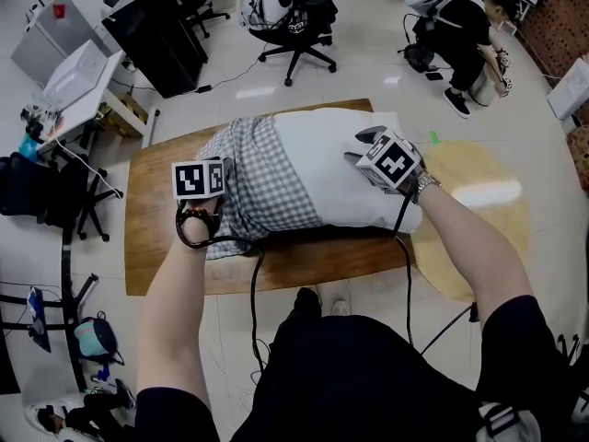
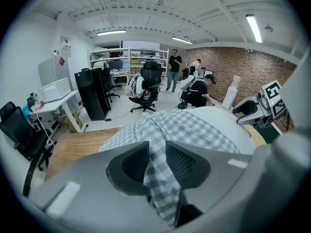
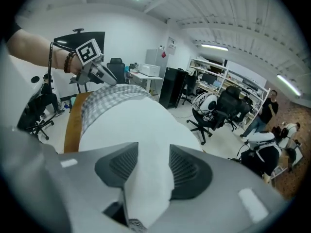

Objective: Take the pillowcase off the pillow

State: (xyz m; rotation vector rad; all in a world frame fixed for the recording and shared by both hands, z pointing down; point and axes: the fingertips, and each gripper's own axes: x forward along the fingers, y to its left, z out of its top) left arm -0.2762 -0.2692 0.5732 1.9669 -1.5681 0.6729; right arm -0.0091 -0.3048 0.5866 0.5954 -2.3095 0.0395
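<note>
A white pillow lies on a wooden table. Its grey-and-white checked pillowcase covers only the left part and is bunched there. My left gripper is at the case's left end, shut on a fold of the checked cloth, which runs between its pads. My right gripper sits on the bare right end of the pillow, and white pillow fabric is pinched between its pads. Each gripper shows in the other's view: the right gripper and the left gripper.
A round pale-yellow tabletop adjoins the wooden table on the right. Beyond it are a black office chair, a crouching person and a black cabinet. Cables hang from both grippers down the table's near edge.
</note>
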